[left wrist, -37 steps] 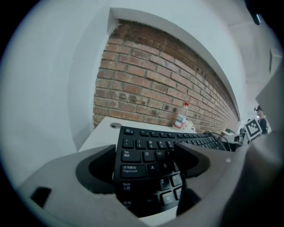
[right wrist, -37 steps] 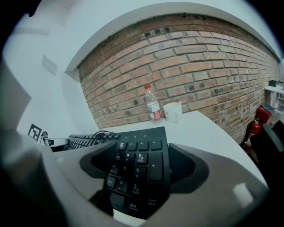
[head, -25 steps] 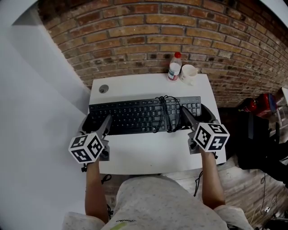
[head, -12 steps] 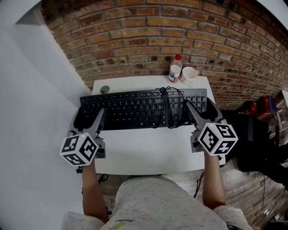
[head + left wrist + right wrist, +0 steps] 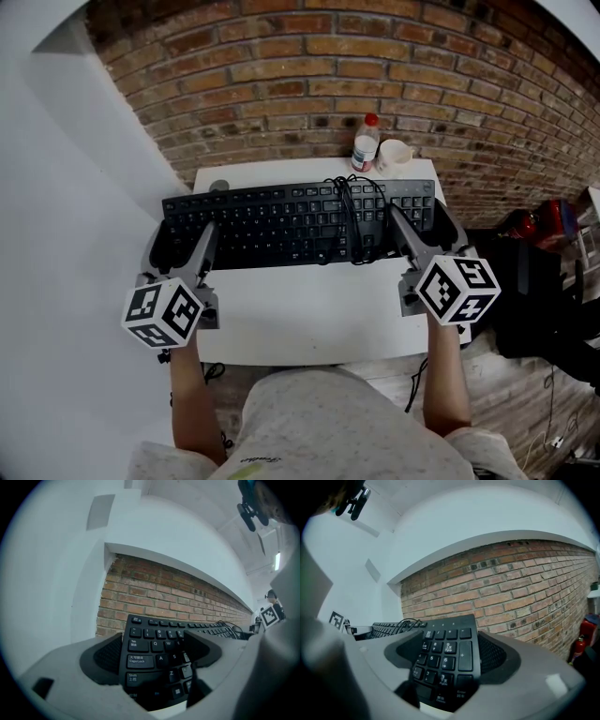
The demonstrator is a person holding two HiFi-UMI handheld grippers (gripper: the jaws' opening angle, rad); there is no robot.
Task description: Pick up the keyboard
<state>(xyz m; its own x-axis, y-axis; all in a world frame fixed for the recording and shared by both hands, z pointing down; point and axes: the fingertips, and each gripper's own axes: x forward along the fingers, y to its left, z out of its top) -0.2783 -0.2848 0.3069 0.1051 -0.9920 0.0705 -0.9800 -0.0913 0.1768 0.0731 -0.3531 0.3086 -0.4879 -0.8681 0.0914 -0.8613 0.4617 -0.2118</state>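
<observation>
1. Left gripper (image 5: 183, 246): its jaws are clamped on the left short end of the black, full-width plastic keyboard (image 5: 291, 223). In the left gripper view (image 5: 154, 653) one pad lies over the letter keys and the other sits at the outer edge. I cannot tell how far that outer pad reaches underneath.
2. The keyboard's long axis runs left to right, straight from one gripper to the other. It spans the far half of the white rectangular table (image 5: 309, 314), and its left end overhangs the table's left edge. It looks raised off the surface rather than resting on it, though no view shows the gap plainly.
3. A black coiled cable (image 5: 352, 220) lies draped across the keys, right of centre and nearer the right gripper. It may slide or snag if the board tips.
4. Right gripper (image 5: 427, 232): its jaws are closed on the number-pad end, with the pads on either side of that end in the right gripper view (image 5: 447, 656).
5. With one gripper at each end, neither is nearer, so the lift depends on both rising level together.
6. A white plastic bottle with a red cap (image 5: 364, 142) and a white ceramic mug (image 5: 394, 155) stand just behind the keyboard's right half, against the red brick wall (image 5: 309, 84).
</observation>
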